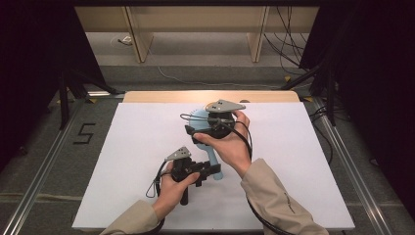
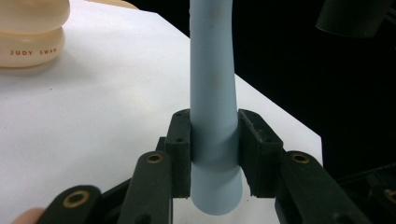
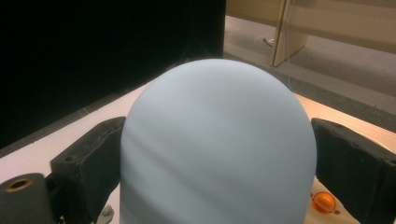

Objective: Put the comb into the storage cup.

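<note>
A pale blue hairbrush lies over the middle of the white counter, its handle pointing toward the near side and its rounded head toward the far side. The left hand-held gripper, near the centre of the counter, is clamped on the handle: in the left gripper view its two black pads press both sides of the blue handle close to the handle's end. The right hand-held gripper sits farther off, over the brush head. In the right gripper view the smooth back of the head lies between the jaws, which stand wide; the left pad seems to touch the head's edge, while whether the right pad meets it cannot be told. A cream bottle with lettering stands on the counter in the left gripper view, to the left of the handle
</note>
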